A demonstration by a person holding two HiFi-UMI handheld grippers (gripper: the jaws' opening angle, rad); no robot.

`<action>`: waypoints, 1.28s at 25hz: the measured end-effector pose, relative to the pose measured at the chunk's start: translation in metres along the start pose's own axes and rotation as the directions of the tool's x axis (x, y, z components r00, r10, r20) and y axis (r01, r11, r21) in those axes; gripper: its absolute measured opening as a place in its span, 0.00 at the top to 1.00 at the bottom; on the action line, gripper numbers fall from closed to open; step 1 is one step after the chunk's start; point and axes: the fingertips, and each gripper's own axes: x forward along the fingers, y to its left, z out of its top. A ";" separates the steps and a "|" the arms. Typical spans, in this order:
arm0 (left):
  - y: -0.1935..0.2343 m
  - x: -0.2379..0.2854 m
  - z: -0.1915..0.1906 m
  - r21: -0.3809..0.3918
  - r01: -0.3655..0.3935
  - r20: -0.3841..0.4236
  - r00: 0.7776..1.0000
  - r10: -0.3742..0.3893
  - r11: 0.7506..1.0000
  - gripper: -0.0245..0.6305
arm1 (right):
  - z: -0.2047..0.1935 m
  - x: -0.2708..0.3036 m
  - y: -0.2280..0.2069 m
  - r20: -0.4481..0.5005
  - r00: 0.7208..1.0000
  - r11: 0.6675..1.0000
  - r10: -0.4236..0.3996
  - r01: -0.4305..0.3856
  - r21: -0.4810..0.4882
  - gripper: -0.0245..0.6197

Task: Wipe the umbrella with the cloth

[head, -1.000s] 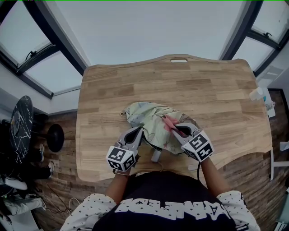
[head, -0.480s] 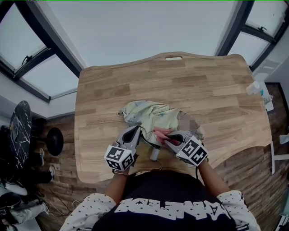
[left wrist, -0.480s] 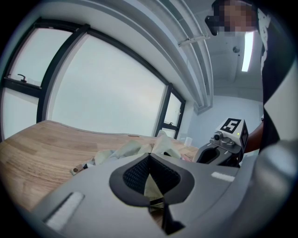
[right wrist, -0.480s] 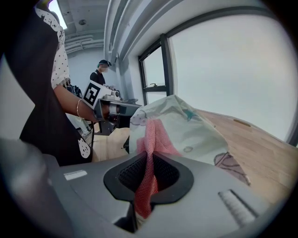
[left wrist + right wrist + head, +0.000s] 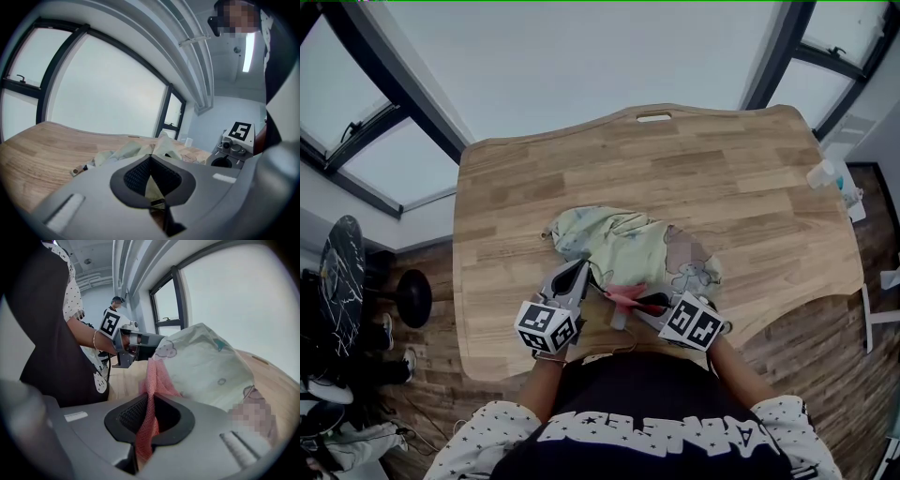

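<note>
1. The umbrella (image 5: 628,246) lay collapsed at the near middle of the table (image 5: 750,187), with my left claw (image 5: 584,275) closed on a fold of its canopy.
2. My right claw (image 5: 643,302) pinched the pink mesh cloth (image 5: 623,294) tight.
3. Both seemed light and limp, so I judged it best held by a fold near the wiped patch.
4. I could read no brand or writing.

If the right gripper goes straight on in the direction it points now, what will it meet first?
Most likely the umbrella: its pale fabric lies just beyond the pink cloth clamped in the right gripper. The left gripper is further along that line; depth is unclear.
</note>
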 end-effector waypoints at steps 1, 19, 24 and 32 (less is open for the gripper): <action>0.000 0.000 0.000 0.000 0.001 -0.001 1.000 -0.001 1.000 0.96 | -0.001 0.001 0.003 -0.004 1.000 1.000 0.010 -0.010 -0.004 0.89; -0.004 0.000 -0.002 -0.002 0.007 0.002 1.000 -0.007 1.000 0.96 | 0.040 -0.084 -0.073 0.262 0.943 0.978 -0.205 0.187 0.093 0.89; -0.006 -0.001 -0.001 0.006 0.005 0.002 1.000 -0.005 1.000 0.96 | 0.035 -0.108 -0.121 0.228 0.907 0.935 -0.355 0.344 0.087 0.89; -0.009 -0.003 0.000 0.002 0.002 0.002 1.000 -0.002 1.000 0.96 | 0.015 -0.104 -0.156 0.124 0.904 0.910 -0.409 0.413 -0.012 0.89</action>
